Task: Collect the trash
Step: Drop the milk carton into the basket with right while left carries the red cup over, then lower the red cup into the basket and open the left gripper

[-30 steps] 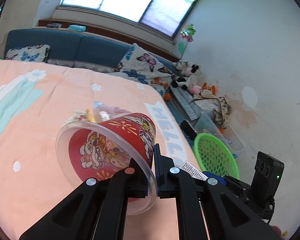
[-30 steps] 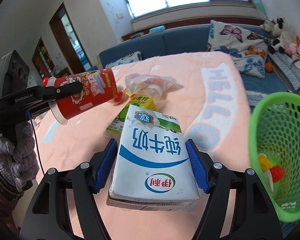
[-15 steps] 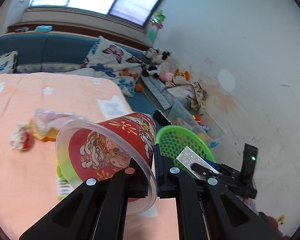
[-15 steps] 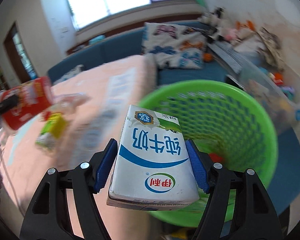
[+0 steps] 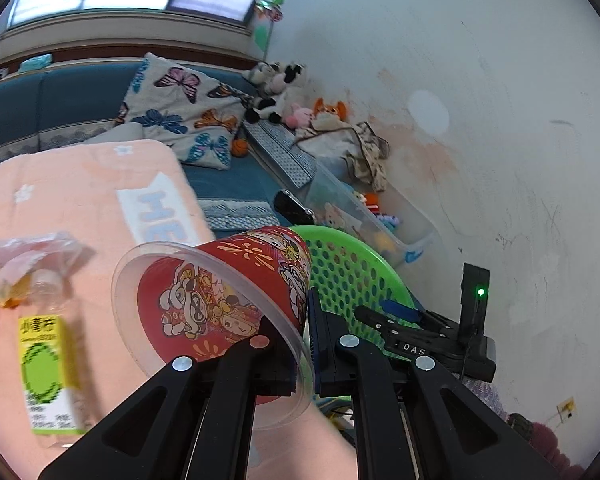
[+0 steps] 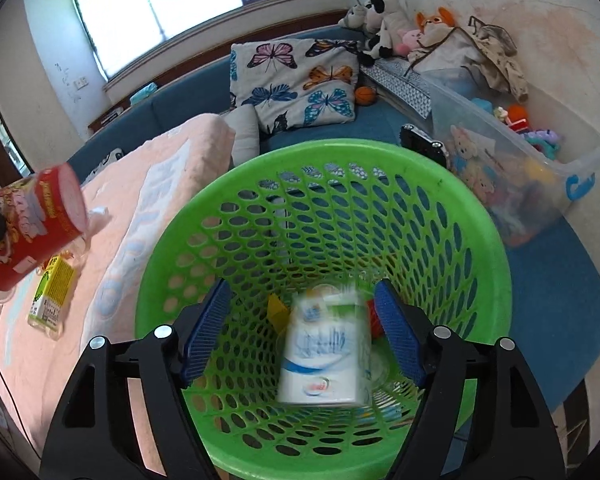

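Note:
My left gripper (image 5: pixel 306 344) is shut on the rim of a red cartoon-printed noodle cup (image 5: pixel 228 300), held tilted near the table's right edge; the cup (image 6: pixel 28 232) also shows at the left of the right wrist view. My right gripper (image 6: pixel 302 332) hangs over the green mesh basket (image 6: pixel 480 240) with its jaws opening. The white and blue milk carton (image 6: pixel 324 354) is blurred and free of the pads, dropping inside the basket among other scraps. From the left wrist view the basket (image 5: pixel 352 276) lies just beyond the cup, with the right gripper (image 5: pixel 400 320) above it.
A yellow-green juice box (image 5: pixel 46 368) and a crumpled clear wrapper (image 5: pixel 28 264) lie on the peach tablecloth (image 5: pixel 80 200). Behind are a blue sofa (image 6: pixel 540 280), a butterfly pillow (image 6: pixel 296 80), a clear toy bin (image 6: pixel 512 168) and plush toys against the wall.
The right gripper swung from the table to above the basket, opened, and the milk carton left its pads. The left gripper carried the red cup toward the table's edge and the basket.

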Demonstrator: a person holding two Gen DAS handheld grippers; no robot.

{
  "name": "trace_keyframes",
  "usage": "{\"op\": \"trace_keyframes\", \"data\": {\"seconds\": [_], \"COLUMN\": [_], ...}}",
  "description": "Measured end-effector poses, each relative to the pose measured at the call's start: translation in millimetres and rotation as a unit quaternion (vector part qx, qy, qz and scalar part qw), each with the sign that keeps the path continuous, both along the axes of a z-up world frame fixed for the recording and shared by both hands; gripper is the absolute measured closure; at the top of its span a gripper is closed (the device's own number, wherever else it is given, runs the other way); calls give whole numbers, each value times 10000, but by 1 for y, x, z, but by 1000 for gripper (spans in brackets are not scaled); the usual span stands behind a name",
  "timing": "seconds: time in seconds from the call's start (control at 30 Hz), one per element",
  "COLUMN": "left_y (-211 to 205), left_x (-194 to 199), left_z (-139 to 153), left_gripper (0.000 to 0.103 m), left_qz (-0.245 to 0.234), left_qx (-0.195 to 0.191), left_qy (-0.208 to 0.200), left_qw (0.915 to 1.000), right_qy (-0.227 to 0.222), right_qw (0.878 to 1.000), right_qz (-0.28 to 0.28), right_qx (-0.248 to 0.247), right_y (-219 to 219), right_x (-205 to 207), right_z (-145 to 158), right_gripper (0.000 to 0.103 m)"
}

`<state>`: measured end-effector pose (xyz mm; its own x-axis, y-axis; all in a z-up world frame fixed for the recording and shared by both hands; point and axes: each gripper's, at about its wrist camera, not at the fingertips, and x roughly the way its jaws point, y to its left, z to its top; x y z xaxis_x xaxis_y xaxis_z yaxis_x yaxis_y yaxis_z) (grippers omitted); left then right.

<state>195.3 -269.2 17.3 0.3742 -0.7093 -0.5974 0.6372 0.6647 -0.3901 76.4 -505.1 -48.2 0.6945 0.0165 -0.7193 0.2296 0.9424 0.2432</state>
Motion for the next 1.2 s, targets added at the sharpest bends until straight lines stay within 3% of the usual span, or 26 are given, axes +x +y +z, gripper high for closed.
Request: {"op": "trace_keyframes", "data": {"seconds": [0.13, 0.43, 0.93, 1.2], "left_y": [-22, -66, -90, -79], "left_x": [-2, -1, 0, -6], "left_z": [-7, -27, -49, -35], "left_gripper": [97, 97, 91, 77], "left_qz": [-195, -408, -463, -406], "left_qx": [120, 446, 758, 628], "left_qy": [35, 140, 329, 149], "left_qw": [9997, 9981, 9955, 9971], "right_qy": [-186, -875, -1015, -1036], "right_qw": [9997, 9954, 9947, 9945], "right_qz": [41, -231, -131, 104], "right_qx": [-125, -325, 51, 72], "right_y": [3, 6, 10, 34], "right_x": [-13, -64, -95, -92], "right_z": [12, 44, 46, 51], "right_gripper": [27, 9, 9, 8]}}
